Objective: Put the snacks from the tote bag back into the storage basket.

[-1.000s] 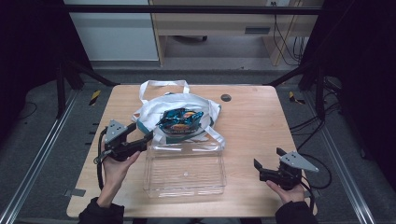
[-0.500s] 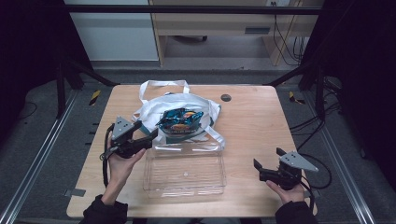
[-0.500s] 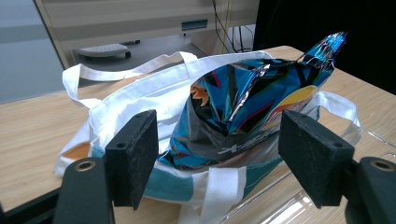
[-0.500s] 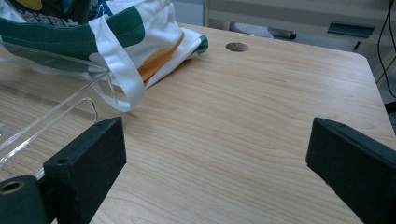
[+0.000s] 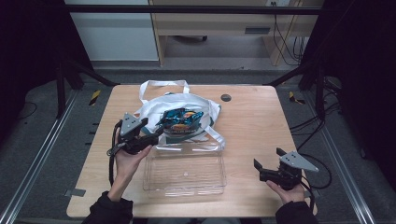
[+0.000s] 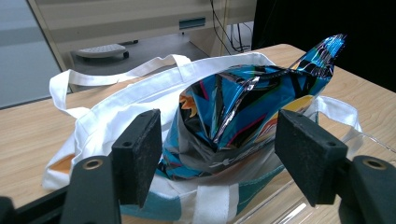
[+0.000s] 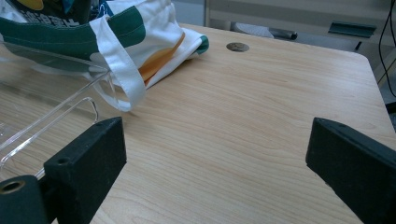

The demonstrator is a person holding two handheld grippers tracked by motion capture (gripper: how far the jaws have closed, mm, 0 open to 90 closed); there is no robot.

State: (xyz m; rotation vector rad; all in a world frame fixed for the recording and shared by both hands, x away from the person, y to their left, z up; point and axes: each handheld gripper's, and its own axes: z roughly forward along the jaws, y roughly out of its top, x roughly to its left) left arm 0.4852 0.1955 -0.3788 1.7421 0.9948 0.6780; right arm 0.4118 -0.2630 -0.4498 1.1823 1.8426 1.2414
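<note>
A shiny blue foil snack bag [image 5: 180, 119] [image 6: 233, 107] lies on top of a white tote bag [image 5: 187, 102] [image 6: 126, 102] with a green band. My left gripper [image 5: 156, 134] [image 6: 223, 158] is at the tote's left side. It is open, its jaws have just been closing a little, and the snack bag's near end sits between them without either pad visibly pressing it. A clear plastic box [image 5: 184, 170] stands in front of the tote. My right gripper [image 5: 258, 169] [image 7: 215, 158] rests open over bare wood at the table's front right, with nothing between its jaws.
A small dark round disc [image 5: 226, 97] [image 7: 237, 46] sits in the wooden table [image 5: 261, 121] behind the tote. The tote's strap [image 7: 122, 74] and the clear box's rim [image 7: 56, 116] lie to the left in the right gripper view. Dark frame bars flank the table.
The left gripper has moved right, up to the tote and the snack bag, and its jaws have narrowed slightly. The right hand has not moved.
</note>
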